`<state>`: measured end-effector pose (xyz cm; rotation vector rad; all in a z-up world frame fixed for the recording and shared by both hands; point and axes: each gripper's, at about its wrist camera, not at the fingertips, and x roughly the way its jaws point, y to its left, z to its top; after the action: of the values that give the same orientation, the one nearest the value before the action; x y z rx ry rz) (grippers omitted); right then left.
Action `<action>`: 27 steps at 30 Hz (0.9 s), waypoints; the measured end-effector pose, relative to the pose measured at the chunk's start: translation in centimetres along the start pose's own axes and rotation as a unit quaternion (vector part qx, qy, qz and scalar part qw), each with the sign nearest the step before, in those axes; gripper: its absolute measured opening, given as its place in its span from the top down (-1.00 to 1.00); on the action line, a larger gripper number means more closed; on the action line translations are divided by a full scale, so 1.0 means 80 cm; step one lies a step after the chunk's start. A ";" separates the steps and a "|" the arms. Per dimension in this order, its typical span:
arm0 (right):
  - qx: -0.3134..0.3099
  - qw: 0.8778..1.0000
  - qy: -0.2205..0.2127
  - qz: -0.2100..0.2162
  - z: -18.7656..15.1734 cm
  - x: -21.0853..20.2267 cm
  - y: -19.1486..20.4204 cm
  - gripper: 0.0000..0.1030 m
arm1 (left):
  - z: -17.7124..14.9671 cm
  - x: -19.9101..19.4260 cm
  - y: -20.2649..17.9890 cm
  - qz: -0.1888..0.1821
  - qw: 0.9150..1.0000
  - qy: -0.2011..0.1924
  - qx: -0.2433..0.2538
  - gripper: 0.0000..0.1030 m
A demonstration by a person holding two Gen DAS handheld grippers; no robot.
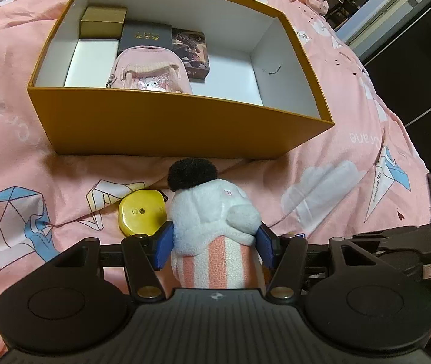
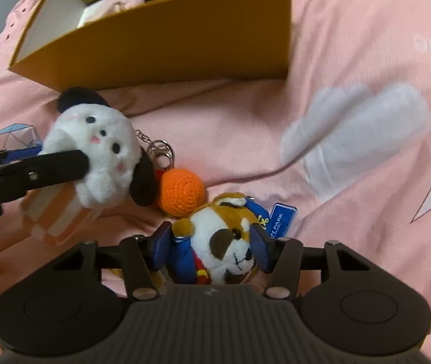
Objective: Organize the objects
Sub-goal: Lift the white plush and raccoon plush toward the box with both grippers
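Note:
My left gripper (image 1: 215, 244) is shut on a white plush dog (image 1: 212, 212) with black ears and a pink-striped body, just in front of the open orange box (image 1: 167, 127). The same plush (image 2: 94, 157) shows in the right wrist view with the left gripper's finger across it. My right gripper (image 2: 212, 245) is shut on a brown and white plush dog (image 2: 224, 239) in blue clothes, low over the pink bedspread. An orange crochet ball (image 2: 180, 191) on a keyring lies between the two plushes. A yellow round object (image 1: 141, 212) lies left of the left gripper.
The box holds a gold box (image 1: 103, 22), a black box (image 1: 145, 38), a dark patterned box (image 1: 191, 53), a white box (image 1: 92, 62) and a pink pouch (image 1: 148, 71); its right half (image 1: 230, 72) is bare. A pink printed bedspread (image 1: 336, 163) lies under everything.

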<state>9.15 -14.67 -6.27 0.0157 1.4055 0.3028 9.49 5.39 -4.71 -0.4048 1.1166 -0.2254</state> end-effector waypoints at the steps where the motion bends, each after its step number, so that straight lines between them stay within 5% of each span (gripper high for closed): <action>1: -0.004 1.000 -0.005 0.001 0.000 -0.005 0.002 -0.08 | 0.000 0.000 0.000 0.000 1.000 -0.001 -0.001 -0.25; 15: -0.105 0.988 -0.113 -0.005 0.037 -0.047 0.033 -0.08 | 0.005 -0.002 0.011 0.013 1.000 -0.018 -0.014 -0.25; 27: -0.127 0.985 -0.117 -0.026 0.051 -0.006 0.042 -0.21 | 0.001 0.023 0.034 0.016 0.999 0.000 -0.044 -0.30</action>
<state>12.41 -10.86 -4.50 -0.1894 1.1256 0.4204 10.28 7.20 -7.39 -0.4649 1.1345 -0.1489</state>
